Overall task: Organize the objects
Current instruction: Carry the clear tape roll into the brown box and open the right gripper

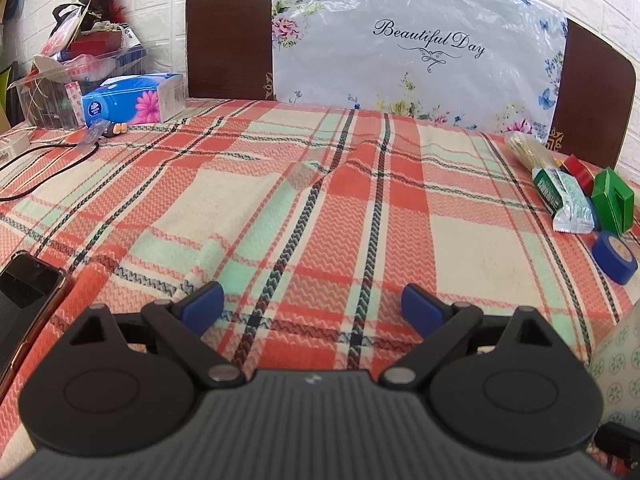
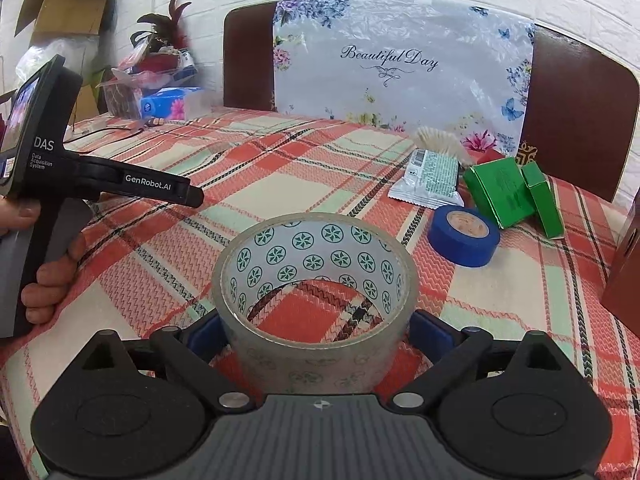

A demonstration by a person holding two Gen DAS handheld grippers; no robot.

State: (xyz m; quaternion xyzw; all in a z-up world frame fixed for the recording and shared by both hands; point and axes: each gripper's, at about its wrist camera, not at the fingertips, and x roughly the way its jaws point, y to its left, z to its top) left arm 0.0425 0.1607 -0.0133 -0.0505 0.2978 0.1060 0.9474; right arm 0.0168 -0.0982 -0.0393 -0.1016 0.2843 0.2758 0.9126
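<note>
My right gripper (image 2: pixel 316 330) is shut on a roll of clear packing tape (image 2: pixel 320 292) with a green-patterned core, held just above the plaid tablecloth (image 2: pixel 280 168). The roll's edge shows at the right of the left wrist view (image 1: pixel 622 364). Ahead to the right lie a blue tape roll (image 2: pixel 464 236), two green boxes (image 2: pixel 508 190), a white-green snack packet (image 2: pixel 432 178) and a bundle of toothpicks (image 2: pixel 436 140). My left gripper (image 1: pixel 314 308) is open and empty over the cloth; it shows from the side in the right wrist view (image 2: pixel 160 190). The blue roll (image 1: pixel 614 258), green box (image 1: pixel 612 202) and packet (image 1: pixel 564 198) also show at its far right.
A phone (image 1: pixel 24 300) lies at the near left. A tissue pack (image 1: pixel 132 100), a clear box of clutter (image 1: pixel 60 80) and a black cable (image 1: pixel 52 152) sit at the back left. A chair (image 1: pixel 228 32) with a floral bag (image 1: pixel 420 48) stands behind the table. A brown box (image 2: pixel 624 280) is at the right.
</note>
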